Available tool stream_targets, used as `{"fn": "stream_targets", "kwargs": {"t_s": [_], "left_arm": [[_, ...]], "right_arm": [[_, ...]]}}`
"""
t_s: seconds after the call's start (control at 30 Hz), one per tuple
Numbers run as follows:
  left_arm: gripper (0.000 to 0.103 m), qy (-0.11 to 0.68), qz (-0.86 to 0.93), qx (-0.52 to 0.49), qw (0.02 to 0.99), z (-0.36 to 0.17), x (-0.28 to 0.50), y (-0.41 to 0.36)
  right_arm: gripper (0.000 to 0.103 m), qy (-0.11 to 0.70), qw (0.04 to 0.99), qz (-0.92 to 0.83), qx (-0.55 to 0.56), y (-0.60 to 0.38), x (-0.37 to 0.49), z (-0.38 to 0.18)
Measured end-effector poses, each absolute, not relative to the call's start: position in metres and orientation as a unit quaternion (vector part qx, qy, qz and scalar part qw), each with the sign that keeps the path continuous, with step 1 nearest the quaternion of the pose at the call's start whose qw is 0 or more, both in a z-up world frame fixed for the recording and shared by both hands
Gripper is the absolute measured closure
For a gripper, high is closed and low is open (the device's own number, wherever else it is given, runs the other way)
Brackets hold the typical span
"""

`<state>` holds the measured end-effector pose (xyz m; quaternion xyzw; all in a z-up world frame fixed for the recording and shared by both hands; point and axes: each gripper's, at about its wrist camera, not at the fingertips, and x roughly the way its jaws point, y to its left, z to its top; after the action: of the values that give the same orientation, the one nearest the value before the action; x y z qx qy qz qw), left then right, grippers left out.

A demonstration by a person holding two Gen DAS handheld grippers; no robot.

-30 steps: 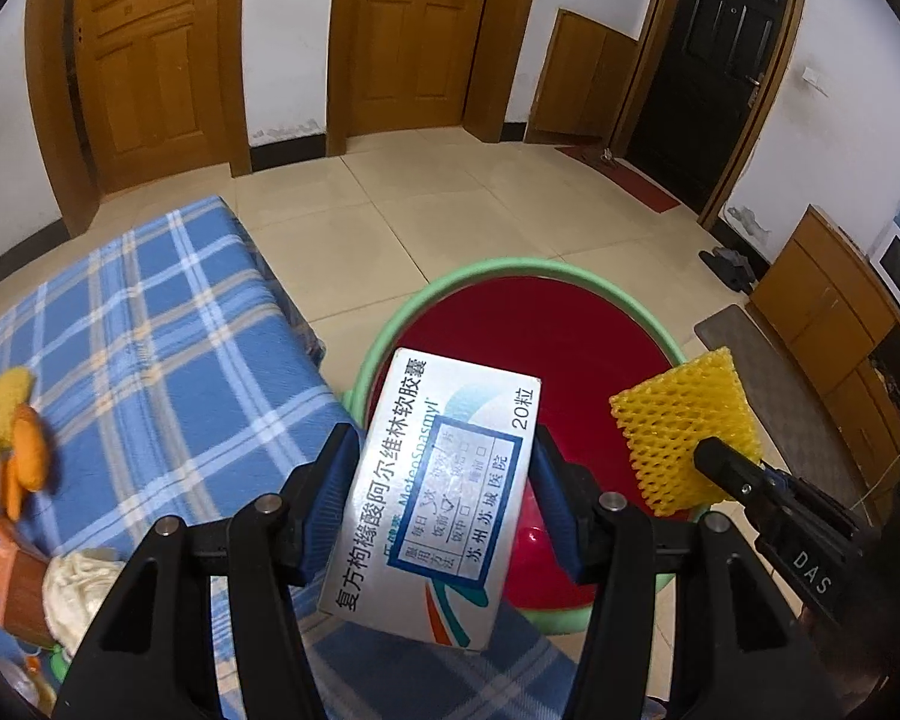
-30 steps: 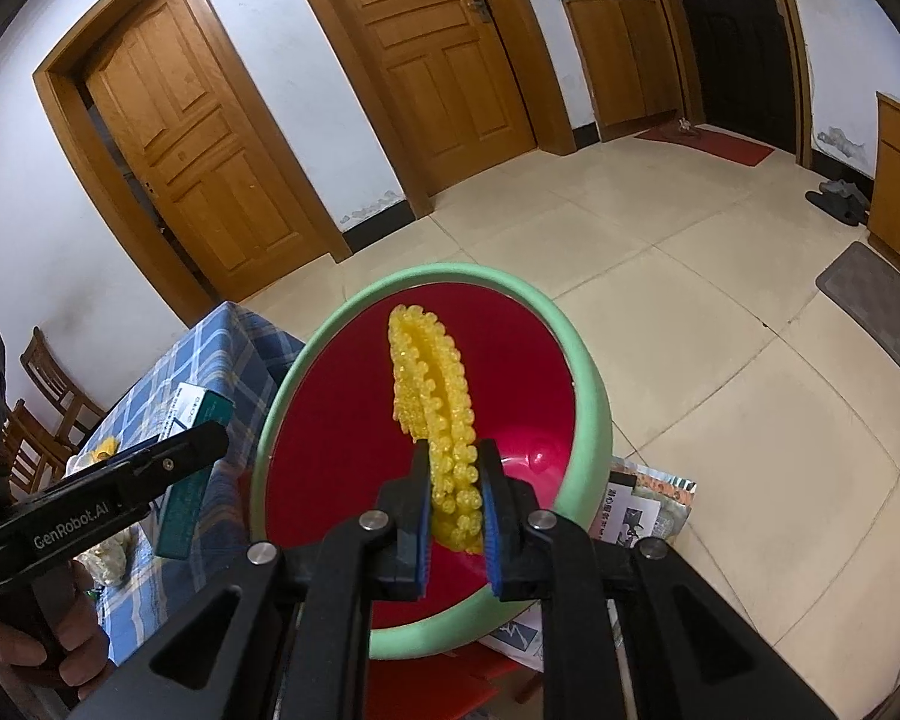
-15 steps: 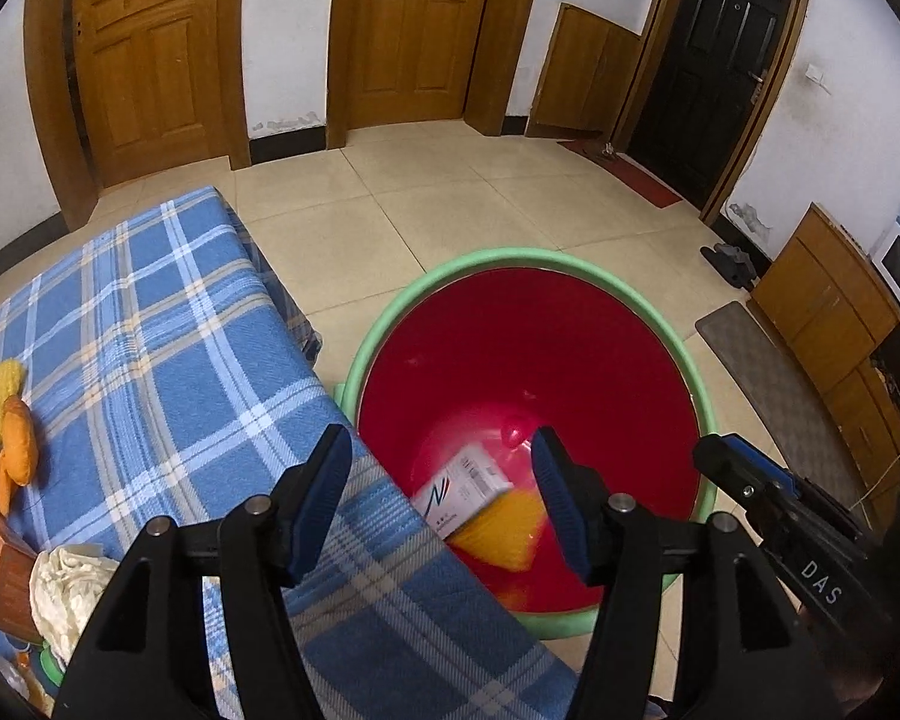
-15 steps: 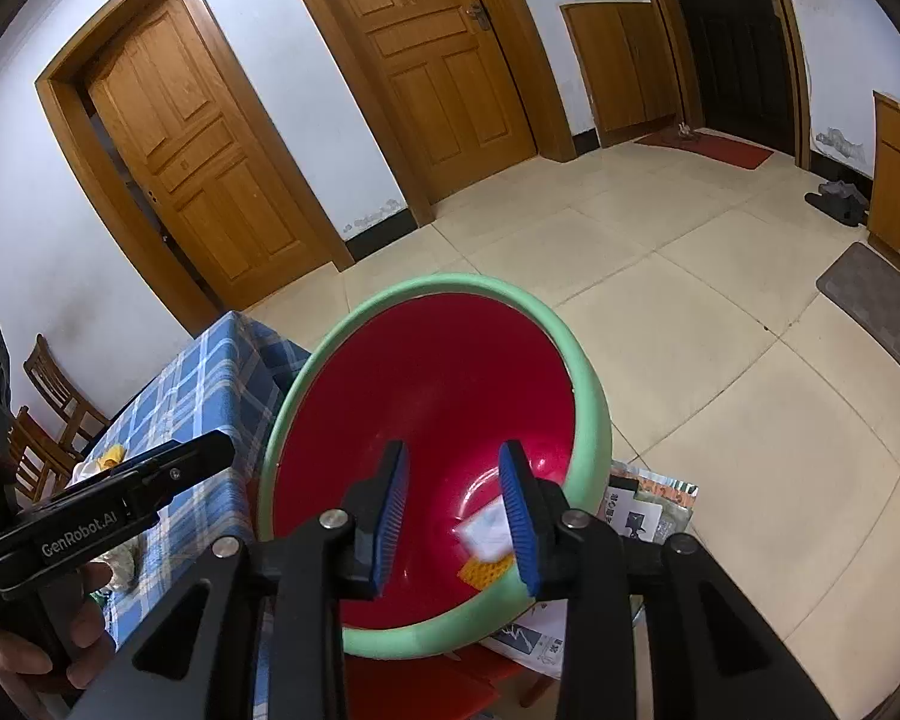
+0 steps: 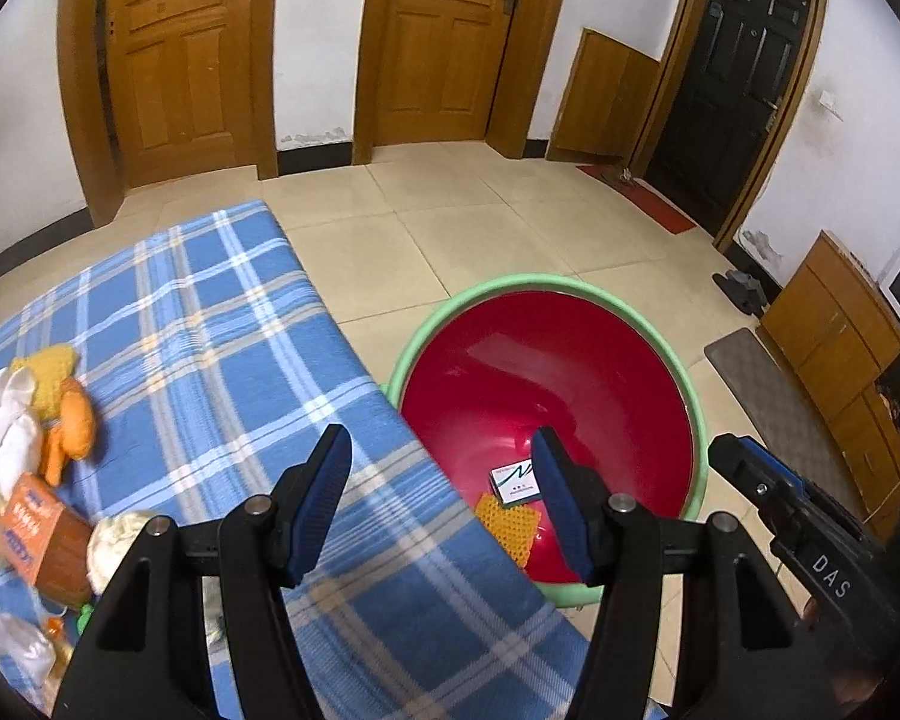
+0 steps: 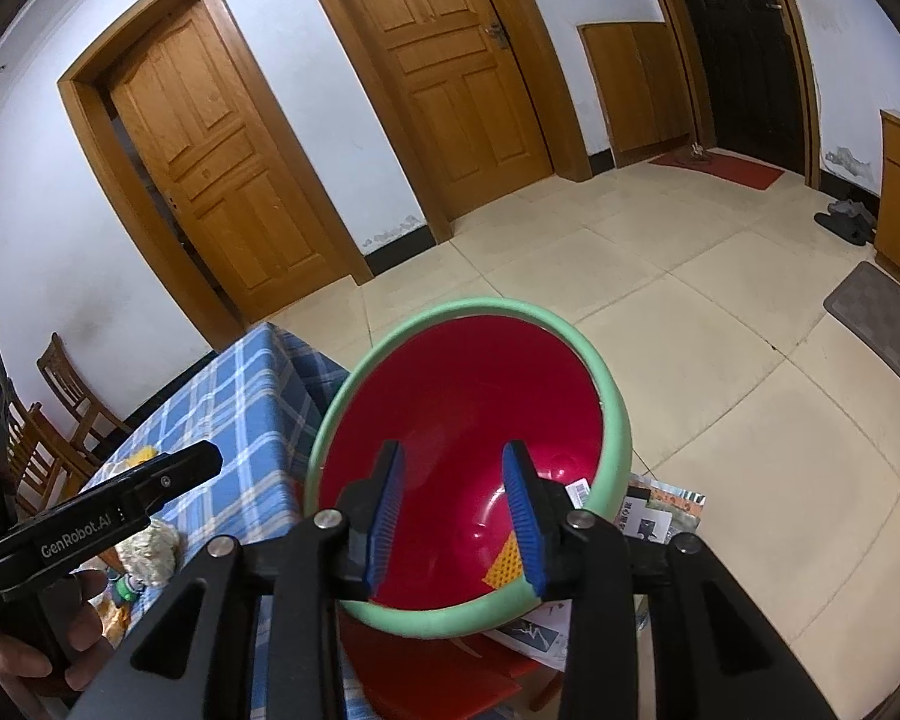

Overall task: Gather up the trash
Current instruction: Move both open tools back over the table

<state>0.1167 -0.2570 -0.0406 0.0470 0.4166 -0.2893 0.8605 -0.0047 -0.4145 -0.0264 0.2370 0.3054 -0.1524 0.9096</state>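
1. The left gripper (image 5: pixel 441 504) gapes wide and empty; the right gripper (image 6: pixel 455 519) is opening, nothing between its jaws.
2. The box (image 5: pixel 515 479) and yellow netting (image 5: pixel 508 525) lie in the basin (image 5: pixel 699 420).
3. Next trash: the far-left clutter (image 5: pixel 42 531) on the table (image 5: pixel 210 324); grip squarely.

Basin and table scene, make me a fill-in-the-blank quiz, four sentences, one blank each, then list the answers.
1. The red basin has a rim coloured ____.
2. In the basin, beside the white box, lies a foam net coloured ____.
3. The table wears a plaid cloth in white and ____.
4. Between the pads of the left gripper and the right gripper there is ____.

Answers: green; yellow; blue; nothing
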Motion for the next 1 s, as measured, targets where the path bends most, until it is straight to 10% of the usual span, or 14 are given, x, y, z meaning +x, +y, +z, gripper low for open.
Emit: {"fn": "stream_targets", "kwargs": {"t_s": [1.0], "left_arm": [[0.041,0.378,-0.198,-0.017,0.904,0.003,0.085,-0.129]], "right_arm": [[0.054,0.292,0.934,-0.078,0.193,-0.327,-0.005,0.022]]}}
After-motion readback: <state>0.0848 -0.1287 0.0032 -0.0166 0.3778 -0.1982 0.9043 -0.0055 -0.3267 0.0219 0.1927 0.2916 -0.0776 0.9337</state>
